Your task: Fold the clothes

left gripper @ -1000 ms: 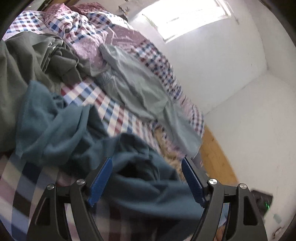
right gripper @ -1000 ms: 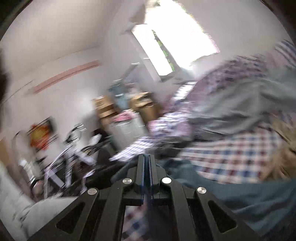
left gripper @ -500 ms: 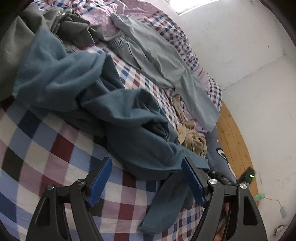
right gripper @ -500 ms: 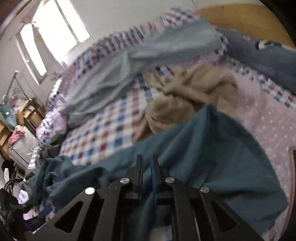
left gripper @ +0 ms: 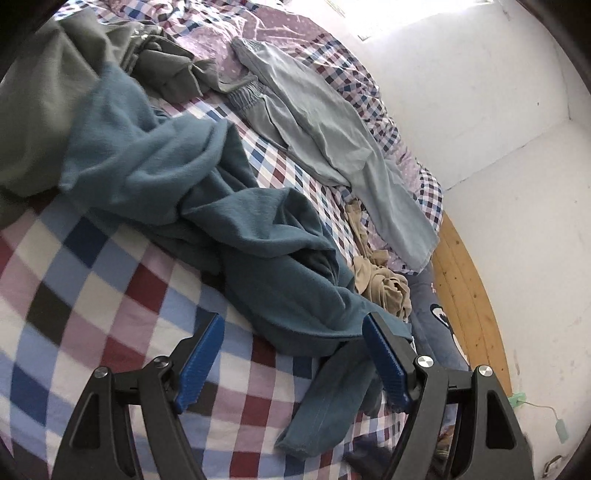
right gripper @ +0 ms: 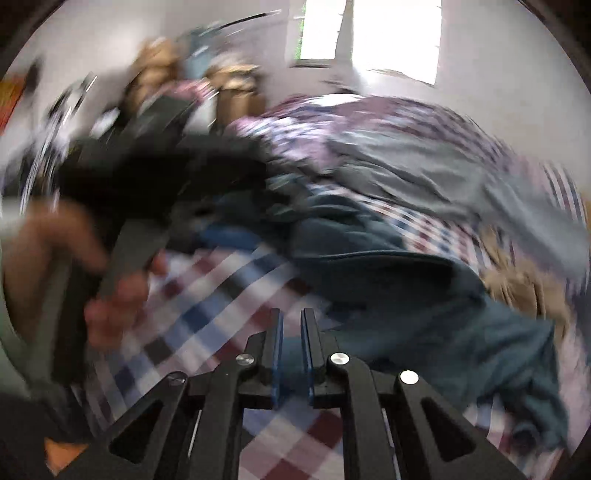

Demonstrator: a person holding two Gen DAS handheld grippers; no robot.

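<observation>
**Messy bed, teal sweater under the left gripper**

So it's a bedroom with white walls (left gripper: 498,110) and a bright window (right gripper: 369,33), and a bed covered in a checked red, blue and white sheet (left gripper: 92,295), with a strip of wooden floor (left gripper: 469,288) running along the far side. Clothes are all over the bed.

The main one is a crumpled teal fleece sweater (left gripper: 207,192), bunched up across the middle of the sheet, with 1 sleeve end (left gripper: 325,413) trailing towards the bed's near edge. Behind it lie a pair of light grey-blue trousers (left gripper: 332,147), stretched out flat towards the wall, and a heap of olive-grey fabric (left gripper: 40,92) at the left. A wad of tan cloth (left gripper: 384,284) sits just beside the sweater's right edge, and a dark blue printed piece (left gripper: 436,317) is next to that by the floor.

The left gripper (left gripper: 291,354) has its 2 blue pads spread wide with nothing between them, hovering right over the lower hem of the sweater.

The right wrist view is badly motion-blurred. The right gripper (right gripper: 291,350) has its pads narrowed to a thin gap with what looks like teal between them, but I can't tell whether it's actually pinching the fabric. A person's hand (right gripper: 74,266) shows at the left of that view, holding something dark.
</observation>
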